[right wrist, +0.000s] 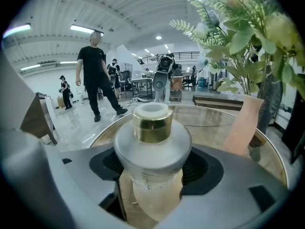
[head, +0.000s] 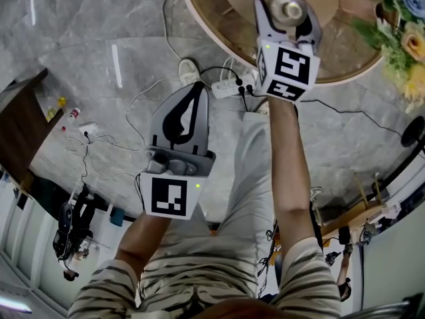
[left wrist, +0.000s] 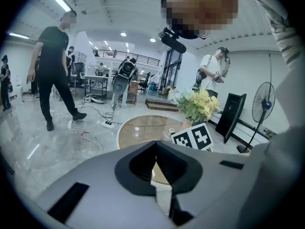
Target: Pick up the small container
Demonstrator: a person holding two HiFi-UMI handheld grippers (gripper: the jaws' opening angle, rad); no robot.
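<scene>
Sleeves in stripes sit nearest in the head view, both forearms reaching out over a grey marble floor [head: 99, 58]. Closer in, the left gripper [head: 196, 88] hangs idle above that floor, its jaws drawn together to a thin seam with nothing between them. Farther out, the right gripper [head: 287, 8] is over the near edge of the round table [head: 222, 18], its jaws fairly wide and closed onto the small container [right wrist: 153, 147], a frosted jar with a gold cap [right wrist: 152, 123]; the ribbed pads meet its broad shoulder on both sides. The grasp looks made, so the step in hand is the lift; whether the base has left the tabletop I cannot tell. The next move calls for a straight, steady rise, keeping the jar upright and away from the pink vase [right wrist: 240, 123] of flowers [head: 398, 38] beyond.
</scene>
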